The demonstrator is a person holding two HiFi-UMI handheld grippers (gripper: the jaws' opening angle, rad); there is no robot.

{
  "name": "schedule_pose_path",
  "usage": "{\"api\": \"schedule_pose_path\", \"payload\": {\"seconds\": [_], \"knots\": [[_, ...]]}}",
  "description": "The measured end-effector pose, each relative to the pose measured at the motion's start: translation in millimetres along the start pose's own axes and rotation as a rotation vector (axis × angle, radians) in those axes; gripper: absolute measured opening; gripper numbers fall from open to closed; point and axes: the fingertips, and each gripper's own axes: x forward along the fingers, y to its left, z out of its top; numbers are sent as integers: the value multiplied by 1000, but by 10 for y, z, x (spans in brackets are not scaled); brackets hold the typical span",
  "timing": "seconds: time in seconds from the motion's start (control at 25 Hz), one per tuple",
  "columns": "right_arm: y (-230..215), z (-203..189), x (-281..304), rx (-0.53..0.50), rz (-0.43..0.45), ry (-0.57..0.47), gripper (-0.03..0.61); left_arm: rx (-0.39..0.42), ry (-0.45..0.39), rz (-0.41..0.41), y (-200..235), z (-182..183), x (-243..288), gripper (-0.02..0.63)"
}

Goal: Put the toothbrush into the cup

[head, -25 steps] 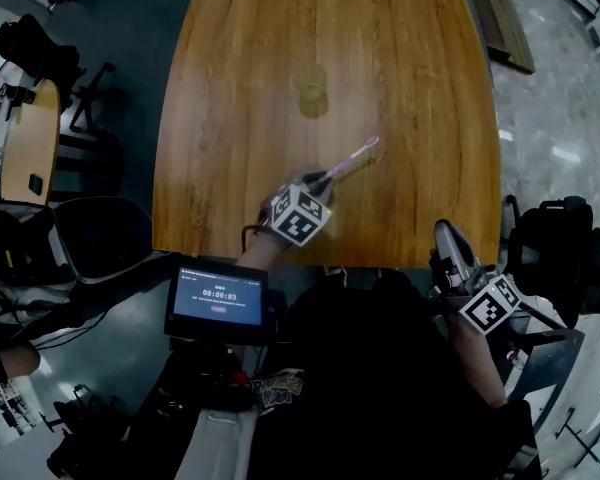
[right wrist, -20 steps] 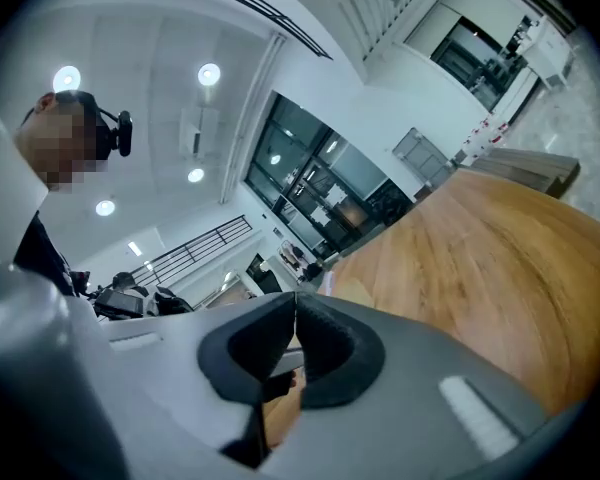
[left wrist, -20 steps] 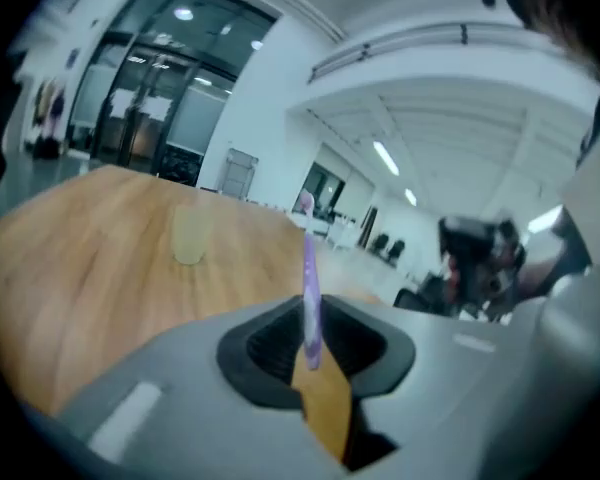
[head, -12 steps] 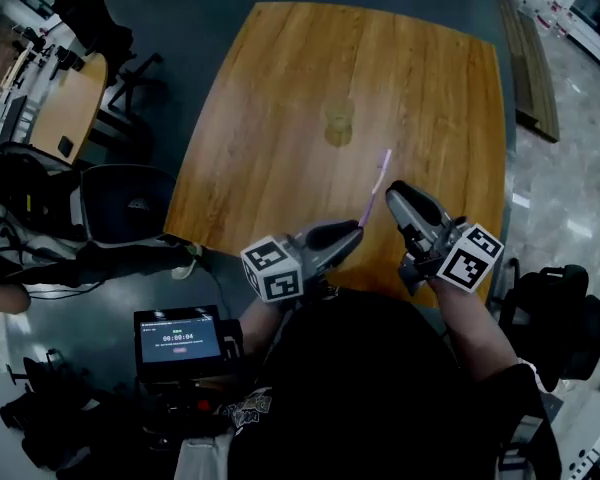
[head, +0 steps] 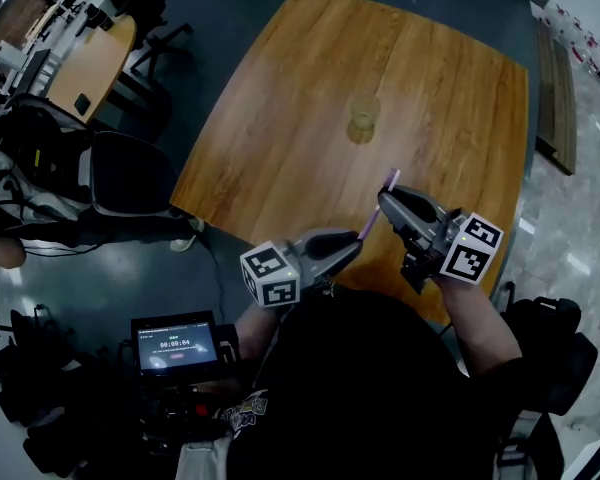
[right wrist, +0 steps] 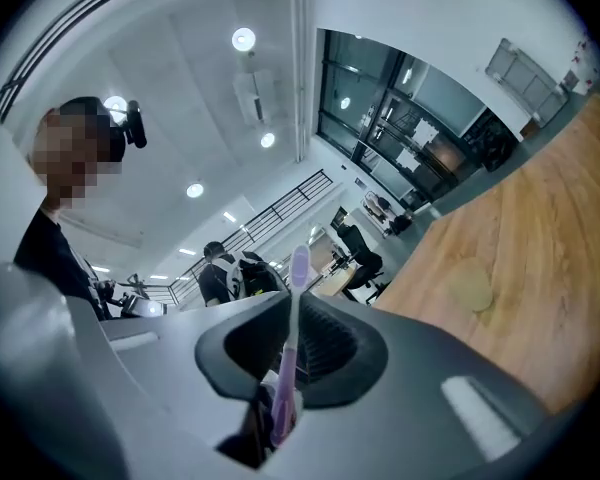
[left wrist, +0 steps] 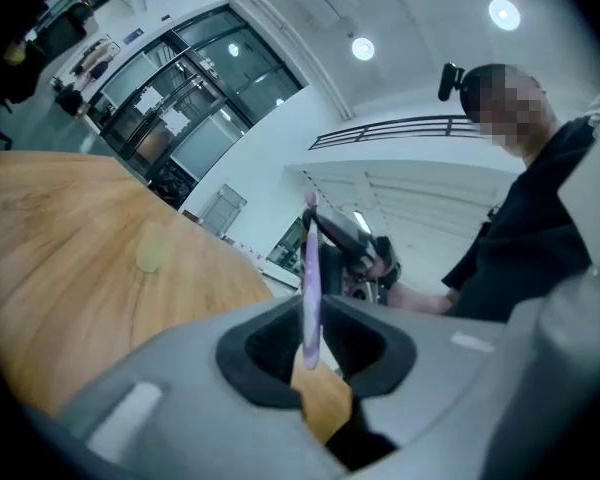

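A purple toothbrush (head: pixel 369 225) is held in the air over the near edge of the wooden table (head: pixel 300 118). My left gripper (head: pixel 358 240) is shut on its lower end, and the handle (left wrist: pixel 308 268) stands upright between the jaws. My right gripper (head: pixel 382 200) is shut on the brush higher up, where the shaft (right wrist: pixel 296 278) runs between its pads. The brush tip pokes out past the right gripper. A small translucent cup (head: pixel 362 118) stands upright near the middle of the table, well beyond both grippers; the cup (left wrist: pixel 152 253) also shows in the left gripper view, and the cup (right wrist: pixel 470 288) in the right gripper view.
A small screen (head: pixel 175 343) sits low at the left near my body. A black chair (head: pixel 130 173) stands off the table's left edge, with a second table (head: pixel 90 68) behind it. A wooden bench (head: pixel 555 98) lies on the floor at the right.
My left gripper lifted the toothbrush off the table and drew it back toward me. My right gripper came up from the lower right and closed on the brush.
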Motion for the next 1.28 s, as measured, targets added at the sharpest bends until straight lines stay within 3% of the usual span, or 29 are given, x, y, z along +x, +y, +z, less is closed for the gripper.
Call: {"api": "schedule_pose_path", "payload": {"seconds": [0.24, 0.36, 0.44, 0.68, 0.8, 1.0, 1.28], "knots": [[-128, -16, -4, 54, -1, -22, 21, 7, -39, 115, 222, -42, -74, 66], [-309, 183, -83, 25, -78, -106, 21, 29, -69, 282, 494, -51, -250, 75], [-515, 364, -138, -33, -169, -166, 21, 42, -73, 349, 586, -90, -352, 75], [-1314, 1118, 162, -220, -345, -251, 21, 73, -22, 337, 422, -182, -269, 64], [-1751, 1337, 602, -302, -432, -220, 21, 77, -6, 338, 345, -146, -371, 60], [-2542, 1077, 1023, -317, -561, -106, 21, 41, -26, 407, 466, -268, -713, 52], [-3008, 589, 1242, -370, -599, 51, 23, -25, -68, 494, 640, -423, -1010, 48]]}}
